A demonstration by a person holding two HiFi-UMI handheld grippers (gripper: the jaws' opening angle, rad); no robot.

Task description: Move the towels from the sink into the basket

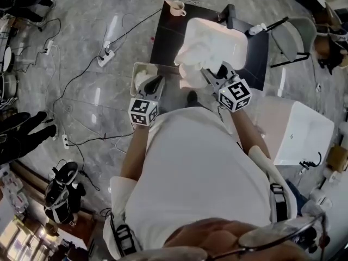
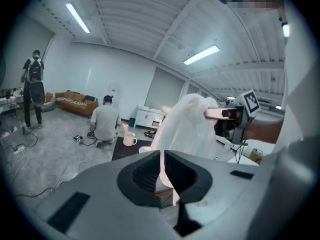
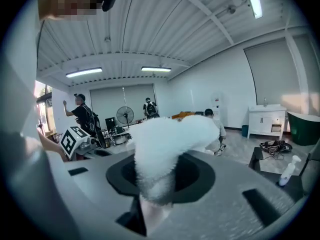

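While both tools are clamped on the same white fluffy towel [image 1: 191, 56], the task is mid-transfer, not done. The left gripper [image 1: 156, 83] has its jaws pinched tight on a thin edge of the cloth, seen plainly in the left gripper view [image 2: 161, 176], where the towel [image 2: 187, 124] rises up toward the other tool. The right gripper [image 1: 215, 75] is clenched on a thick bunched fold, with the pile bulging out of its jaws in the right gripper view [image 3: 155, 184]. The towel hangs in the air over the near edge of the dark table [image 1: 163, 31], just in front of the white rectangular basin [image 1: 239, 42], which I take for the sink, and is lifted clear of it. The small pale open basket [image 1: 134, 74] sits just left of the table, right under the left gripper. Its inside is mostly hidden, so towels already dropped there cannot be counted. Left to do, as I judge it: swing the towel left over the basket, let go with both, then check the basin. Its white interior does not show whether more towels lie in it.
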